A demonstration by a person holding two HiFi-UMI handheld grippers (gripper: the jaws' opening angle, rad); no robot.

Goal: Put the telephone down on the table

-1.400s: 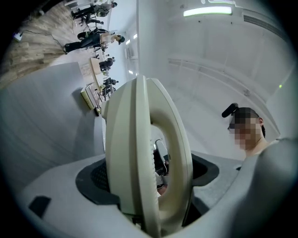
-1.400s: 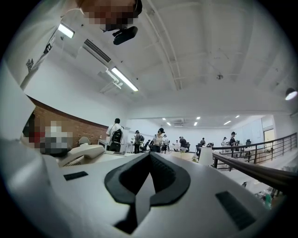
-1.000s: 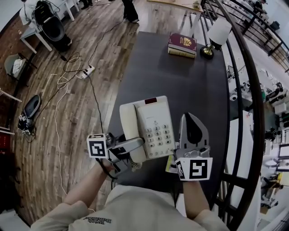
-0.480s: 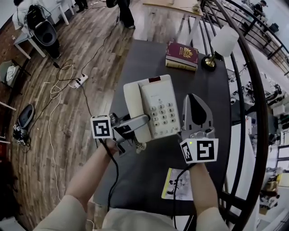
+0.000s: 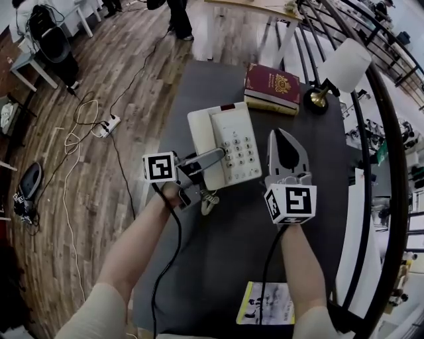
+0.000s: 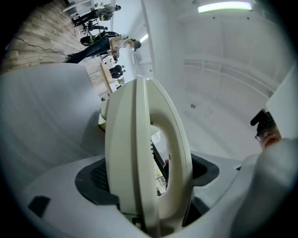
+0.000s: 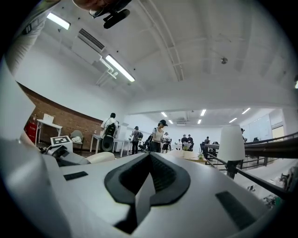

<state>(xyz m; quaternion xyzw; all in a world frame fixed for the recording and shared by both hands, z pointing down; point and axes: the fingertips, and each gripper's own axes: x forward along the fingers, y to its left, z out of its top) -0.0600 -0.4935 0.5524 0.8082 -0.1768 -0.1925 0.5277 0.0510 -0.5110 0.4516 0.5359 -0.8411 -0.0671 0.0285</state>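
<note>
The left hand-held gripper (image 5: 209,157), clamped on the telephone (image 5: 228,142), holds it over the table (image 5: 318,198), the right hand-held gripper (image 5: 281,136) alongside with jaws together; next comes lowering it flat, then letting go.

Cream telephone (image 5: 222,129), dark grey table (image 5: 218,255), maroon book (image 5: 273,83)

1. Telephone (image 5: 225,149): underside out of sight. From the head view I cannot tell whether it rests on the tabletop (image 5: 311,218) or hangs clear of it.
2. Cord (image 5: 208,200): only a pale loop shows, the rest is tucked beneath the telephone.
3. Left hand-held gripper (image 5: 211,157): one jaw is hidden under the telephone. In its own view the telephone covers most of both pads (image 6: 95,179) and runs off the bottom edge.
4. Leaflet (image 5: 262,308): print too small for me to read, right edge under the right forearm (image 5: 301,278).
5. People (image 5: 179,16): cut off by the top edge.
</note>
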